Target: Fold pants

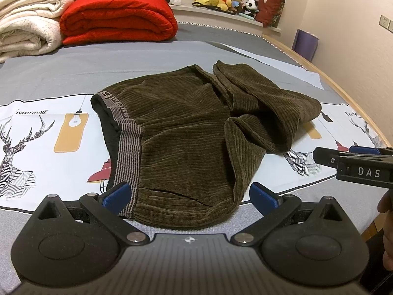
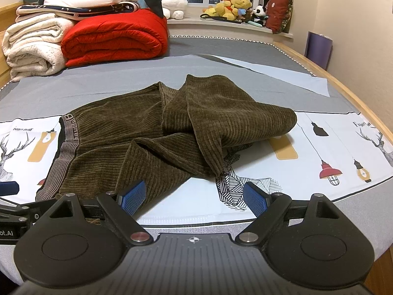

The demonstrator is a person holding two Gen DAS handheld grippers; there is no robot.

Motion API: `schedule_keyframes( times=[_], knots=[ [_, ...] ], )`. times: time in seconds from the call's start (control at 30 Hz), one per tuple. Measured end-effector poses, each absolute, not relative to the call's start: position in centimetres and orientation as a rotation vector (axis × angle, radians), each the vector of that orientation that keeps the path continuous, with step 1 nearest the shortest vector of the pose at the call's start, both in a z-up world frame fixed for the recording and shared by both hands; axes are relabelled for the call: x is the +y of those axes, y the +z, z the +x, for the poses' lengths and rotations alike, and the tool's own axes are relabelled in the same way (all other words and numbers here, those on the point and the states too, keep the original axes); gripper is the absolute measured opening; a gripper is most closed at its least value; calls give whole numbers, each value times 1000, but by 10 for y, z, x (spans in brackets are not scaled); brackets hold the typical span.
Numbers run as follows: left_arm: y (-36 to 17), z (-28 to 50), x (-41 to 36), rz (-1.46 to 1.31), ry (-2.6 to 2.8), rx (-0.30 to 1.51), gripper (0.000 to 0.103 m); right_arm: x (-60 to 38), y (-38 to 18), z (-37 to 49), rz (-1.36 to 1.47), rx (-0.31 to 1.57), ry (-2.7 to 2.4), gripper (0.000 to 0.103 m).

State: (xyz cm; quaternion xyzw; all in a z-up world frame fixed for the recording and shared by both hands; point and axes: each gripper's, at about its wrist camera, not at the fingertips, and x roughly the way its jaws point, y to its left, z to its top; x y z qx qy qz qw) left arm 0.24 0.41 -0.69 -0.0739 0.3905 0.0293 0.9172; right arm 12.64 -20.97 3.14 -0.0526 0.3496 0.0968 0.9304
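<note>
Bedroom, work done on a bed (image 1: 172,56) under a grey sheet with a white printed band of deer and lamps across it. Left gripper (image 1: 189,194) hovered low at the near edge, jaws spread wide and holding nothing, its blue pads (image 1: 118,194) straddling the near hem of the pants (image 1: 186,132) beside the striped waistband (image 1: 127,147). Right gripper (image 2: 194,196) likewise gaped empty, left pad over the near leg fabric, right pad over bare print.

Pants, olive corduroy, lay mid-bed: waistband to the left, legs thrown back in a loose, twisted heap to the right, not flat.

Risks, as judged: the cloth was bunched and layered, so a pinch at the hem could catch one layer only, or drag the sheet up with it. Folding over the crumpled legs without spreading them first would likely lock in the twist. The two grippers sat near each other and could clash when closing inward.

Surroundings: red quilt (image 2: 115,39) and rolled white blankets (image 2: 34,46) stacked at the far left, plush toys (image 2: 235,7) on the window ledge. All well apart from the pants; nothing stood in the way.
</note>
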Motion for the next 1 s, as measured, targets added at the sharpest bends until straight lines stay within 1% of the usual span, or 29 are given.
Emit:
schedule_keyframes(
  times=[0.23, 0.33, 0.37, 0.4, 0.43, 0.5, 0.57, 0.67, 0.77, 0.83, 0.9, 0.97, 1.0],
  knots=[
    [-7, 2, 3, -140, 60, 805, 103, -210, 31, 126, -106, 714, 198, 86],
    [-7, 2, 4, -133, 57, 808, 103, -209, 31, 126, -107, 712, 197, 85],
    [-6, 2, 4, -116, 57, 811, 98, -209, 31, 126, -108, 714, 197, 83],
    [-5, 1, 5, -117, 46, 804, 86, -209, 31, 126, -109, 716, 197, 82],
    [-3, 1, 5, -108, 41, 797, 76, -209, 30, 126, -108, 722, 199, 79],
    [2, 3, 11, -114, 28, 803, 34, -208, 30, 127, -105, 729, 204, 73],
    [9, 10, 29, -204, -39, 836, 12, -210, 30, 127, -91, 731, 209, 57],
    [28, 25, 64, -236, -83, 839, 11, -212, 30, 129, -68, 740, 211, 51],
    [35, 48, 99, -178, -70, 848, 12, -213, 31, 129, -48, 736, 223, 51],
    [23, 62, 125, -192, -43, 868, 12, -213, 33, 129, -44, 733, 237, 51],
    [-6, 71, 151, -282, -26, 919, 12, -213, 33, 129, -45, 732, 247, 51],
    [-36, 87, 170, -393, 66, 1077, 12, -214, 33, 131, -25, 733, 258, 51],
    [-41, 92, 177, -450, 74, 1097, 13, -214, 32, 132, -25, 743, 259, 51]
  ],
)
